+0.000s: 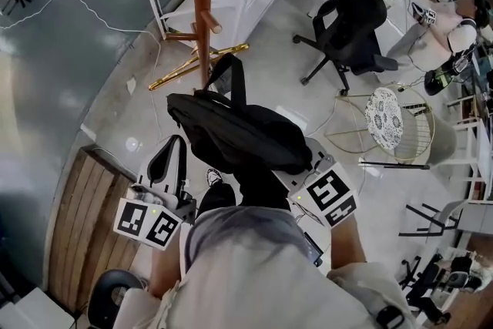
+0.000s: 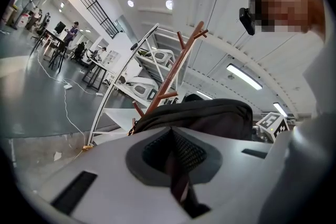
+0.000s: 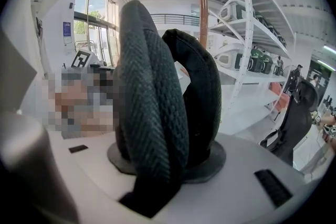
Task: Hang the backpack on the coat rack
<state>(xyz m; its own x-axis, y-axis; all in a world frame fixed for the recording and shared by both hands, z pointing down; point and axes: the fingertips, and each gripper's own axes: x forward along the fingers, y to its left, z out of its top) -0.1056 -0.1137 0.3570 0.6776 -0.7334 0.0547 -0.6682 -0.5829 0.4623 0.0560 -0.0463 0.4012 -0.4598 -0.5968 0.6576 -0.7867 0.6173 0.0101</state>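
Right gripper (image 3: 168,162) is clenched on the padded strap (image 3: 152,97); left gripper (image 2: 176,165) pinches a thin strap (image 2: 181,189). The backpack (image 1: 239,131) hangs between them, the rack (image 1: 202,4) just ahead. Raise both evenly and drop a loop over a peg (image 2: 201,32). From overhead the rack's top is cut off.

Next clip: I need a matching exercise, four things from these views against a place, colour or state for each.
Things:
1. backpack
2. coat rack
3. office chair
4. right gripper

Descriptions:
A. brown, upright, ahead of the person
B. shut on a padded strap
C. black, held up in the air
D. on wheels, at the head view's upper right

Pairs: 1-C, 2-A, 3-D, 4-B
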